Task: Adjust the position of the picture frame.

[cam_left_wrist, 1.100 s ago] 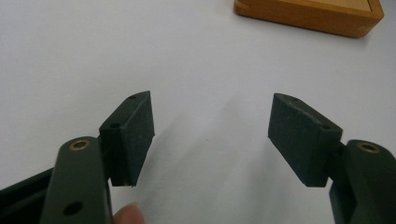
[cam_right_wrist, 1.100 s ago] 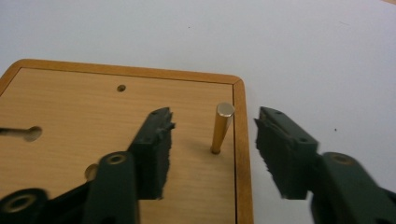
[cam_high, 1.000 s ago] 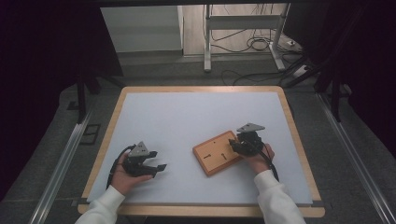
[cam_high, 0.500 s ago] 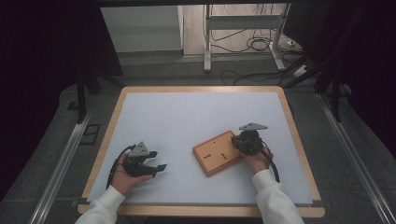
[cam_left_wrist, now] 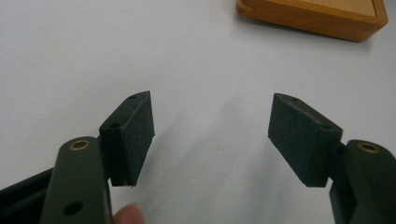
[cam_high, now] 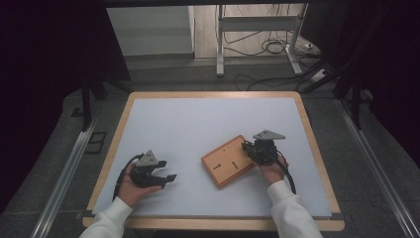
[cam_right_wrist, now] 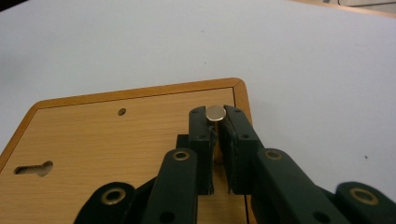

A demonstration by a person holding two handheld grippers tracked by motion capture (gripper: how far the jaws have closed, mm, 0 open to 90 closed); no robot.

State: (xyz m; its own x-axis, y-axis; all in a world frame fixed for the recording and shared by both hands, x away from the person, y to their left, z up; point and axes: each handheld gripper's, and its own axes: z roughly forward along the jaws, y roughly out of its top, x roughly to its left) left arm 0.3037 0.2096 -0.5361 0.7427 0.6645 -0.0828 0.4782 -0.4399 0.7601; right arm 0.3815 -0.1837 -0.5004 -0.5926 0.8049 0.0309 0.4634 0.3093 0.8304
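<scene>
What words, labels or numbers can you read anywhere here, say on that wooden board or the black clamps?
None: the wooden board, the left gripper, the right gripper with the small metal disc between its pads, and the white table carry no readable text.

No writing to read anywhere here: the wooden board [cam_high: 229, 161] carries no label, brand or number, just bare grain and cut-outs. The counter [cam_high: 198, 124] is plain and unmarked, and the black gripper parts bear no legible print or sign either.
</scene>
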